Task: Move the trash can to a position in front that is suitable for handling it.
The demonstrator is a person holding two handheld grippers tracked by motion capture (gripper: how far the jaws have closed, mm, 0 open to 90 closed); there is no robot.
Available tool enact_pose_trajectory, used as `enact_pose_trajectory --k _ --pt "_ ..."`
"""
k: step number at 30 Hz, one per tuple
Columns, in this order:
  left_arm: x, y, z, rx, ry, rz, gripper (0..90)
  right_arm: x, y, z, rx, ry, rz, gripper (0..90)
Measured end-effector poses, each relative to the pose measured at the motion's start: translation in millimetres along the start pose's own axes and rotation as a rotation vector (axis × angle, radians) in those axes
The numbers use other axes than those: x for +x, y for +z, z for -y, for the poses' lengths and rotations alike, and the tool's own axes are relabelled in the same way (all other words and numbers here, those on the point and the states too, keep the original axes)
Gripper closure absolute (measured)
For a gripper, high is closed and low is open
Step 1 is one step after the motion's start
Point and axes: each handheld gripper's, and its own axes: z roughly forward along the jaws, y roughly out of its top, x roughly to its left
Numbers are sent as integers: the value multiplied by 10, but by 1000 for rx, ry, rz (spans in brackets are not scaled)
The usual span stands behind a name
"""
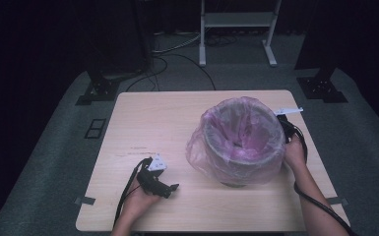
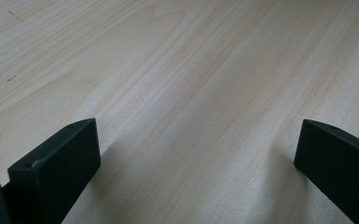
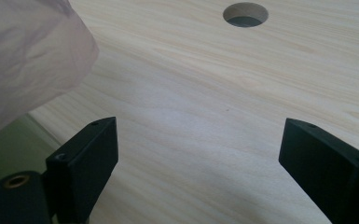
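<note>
While both grippers' fingers gape empty, the right gripper [image 1: 289, 129], at three o'clock of the pink plastic-lined round bin [image 1: 241, 142], should pinch the liner gently.

One bin [image 1: 242, 147] (with one pink bag [image 1: 199, 150]), two tongs, one table [image 1: 147, 118].

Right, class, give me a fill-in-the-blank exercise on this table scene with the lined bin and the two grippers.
1. The bin is lined with a pink plastic ____.
2. The jaws of the left gripper stand ____, with bare table between them.
3. In the high view the right gripper is at the bin's ____ side.
4. The right gripper view shows a round ____ in the tabletop.

Missing words: bag; open; right; hole
</note>
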Motion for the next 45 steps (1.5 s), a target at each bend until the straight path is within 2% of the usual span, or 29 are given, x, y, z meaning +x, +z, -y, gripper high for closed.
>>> enact_pose_trajectory --k 5,21,33,36,39,40,44,45 --pt "0 -2 -1 2 0 0 0 85 -31 36 -11 3 -22 106" --pt "1 -3 -1 4 1 1 0 365 -198 200 -53 -37 -88 105" --pt "0 -3 -2 3 0 2 0 583 -344 334 -49 -88 -111 104" --pt "10 2 -9 4 16 11 0 612 -371 361 -46 -91 -114 104" --pt "31 23 -61 -14 21 -10 0 620 -384 384 -44 -94 -116 104" --pt "51 24 -106 -35 15 -21 0 623 -388 385 -42 -95 -116 104" --pt "143 44 -288 -100 -40 -17 0 627 -406 390 -44 -100 -114 104" --pt "167 58 -336 -100 -41 -16 0 627 -409 393 -44 -99 -115 104"
